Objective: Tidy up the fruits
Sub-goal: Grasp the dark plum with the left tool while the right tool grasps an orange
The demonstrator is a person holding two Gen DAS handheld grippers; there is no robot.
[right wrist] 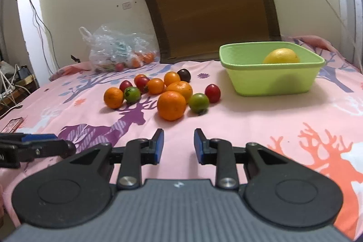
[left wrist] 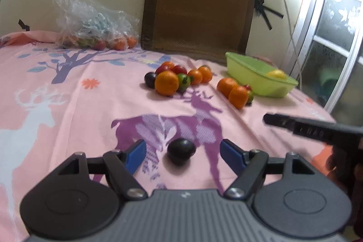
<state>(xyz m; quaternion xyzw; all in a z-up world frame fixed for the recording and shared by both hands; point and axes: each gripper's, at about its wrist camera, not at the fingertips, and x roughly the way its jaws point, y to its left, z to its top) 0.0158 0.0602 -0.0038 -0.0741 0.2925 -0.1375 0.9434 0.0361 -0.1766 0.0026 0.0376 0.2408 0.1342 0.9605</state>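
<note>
1. The left gripper (left wrist: 181, 152) hangs low over the pink deer-print bedsheet (left wrist: 79, 119), its jaws spread wide with a dark plum (left wrist: 181, 150) lying on the sheet between them, touching neither blue pad.
2. The right gripper (right wrist: 178, 145) has its jaws parted with only bare sheet between the pads; nothing is held.
3. In the left wrist view the right gripper's black finger juts in from the right edge, well apart from the plum.
4. Ahead of the right gripper lies a loose cluster of fruit (right wrist: 168, 89): oranges, red and green small fruits and a second dark plum (right wrist: 183, 74) at the back. The nearest large orange (right wrist: 171, 105) sits just beyond the jaw tips, with a green fruit (right wrist: 199, 102) touching or almost touching its right side.
5. The green tub (right wrist: 272, 81) stands to the right of the cluster, near the bed's far right part, with a yellow lemon (right wrist: 281, 56) inside against its back wall. A strip of open sheet separates the tub from the nearest red fruit (right wrist: 212, 93).
6. A broad stretch of sheet lies free between both grippers and the fruit.
7. At the far edge, a brown cushion (right wrist: 211, 8) leans on the wall, and a clear plastic bag (right wrist: 115, 53) holding more fruit rests to its left.
8. The bed's left edge drops off toward cables (right wrist: 9, 83) in the right wrist view.
</note>
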